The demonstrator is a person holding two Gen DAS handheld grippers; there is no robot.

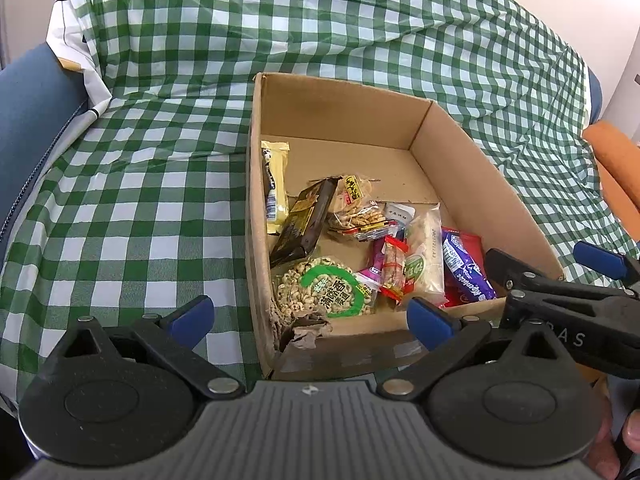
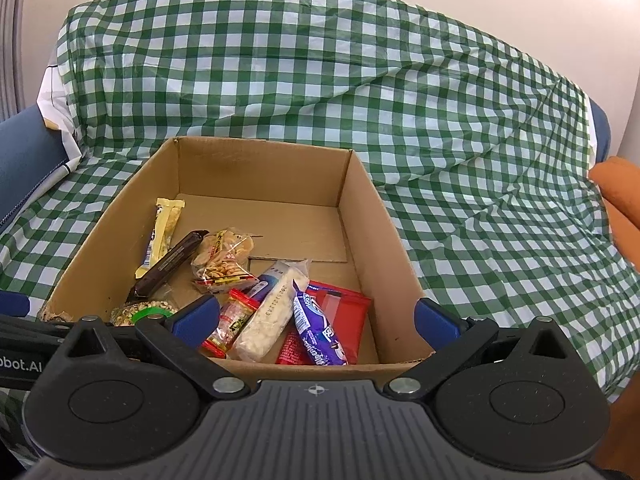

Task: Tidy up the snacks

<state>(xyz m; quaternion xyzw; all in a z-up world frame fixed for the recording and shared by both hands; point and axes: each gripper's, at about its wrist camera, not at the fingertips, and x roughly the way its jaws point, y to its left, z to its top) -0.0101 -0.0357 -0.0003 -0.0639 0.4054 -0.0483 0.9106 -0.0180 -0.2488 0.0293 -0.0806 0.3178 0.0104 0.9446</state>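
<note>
Snacks gathered in the box, both grippers empty above its near edge.

The cardboard box (image 2: 360, 216) sits on the green checked cloth (image 2: 460, 120) at frame centre, holding the snacks in its near half: a yellow bar (image 2: 163, 232) and a dark bar (image 2: 170, 264) at left, a round cereal pack (image 1: 324, 290), a white rice-cake pack (image 2: 272, 312), a purple packet (image 2: 316, 328) on a red packet (image 2: 344, 308). The left gripper (image 1: 310, 316) has its jaws wide apart with nothing between them; the right gripper (image 2: 318, 314) likewise stands apart and empty. Collecting looks nearly or wholly finished: no loose snack shows on the cloth. Next would be a check for strays, or straightening the heap.
</note>
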